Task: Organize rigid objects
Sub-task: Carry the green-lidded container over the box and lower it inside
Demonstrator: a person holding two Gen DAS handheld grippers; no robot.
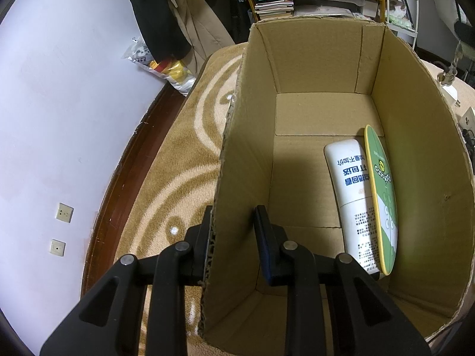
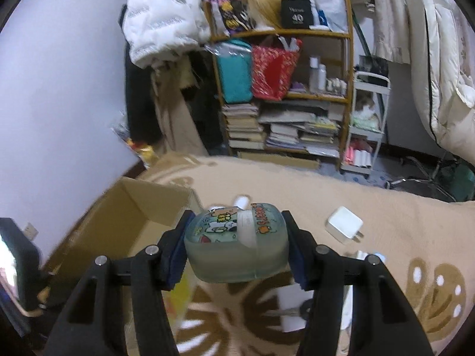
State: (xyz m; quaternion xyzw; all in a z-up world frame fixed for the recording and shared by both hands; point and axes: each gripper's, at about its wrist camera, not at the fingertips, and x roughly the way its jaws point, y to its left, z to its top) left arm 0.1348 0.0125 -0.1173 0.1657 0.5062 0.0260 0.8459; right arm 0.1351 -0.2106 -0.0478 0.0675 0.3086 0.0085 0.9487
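Two things lie in the cardboard box (image 1: 311, 112) in the left wrist view: a white bottle (image 1: 353, 195) on its side and a green-and-yellow flat card (image 1: 383, 204) leaning on the right wall. The left gripper (image 1: 234, 234) straddles the box's left wall, one finger outside, one inside with a gap, so it stands apart. Tan carpet (image 1: 184, 160) lies beside the box.

From the right wrist, the right gripper (image 2: 237, 246) is clamped on a translucent cartoon-printed case (image 2: 237, 246) above the carpet, near the box. A white charger (image 2: 344, 224) lies beyond; things beneath the case are blurred.
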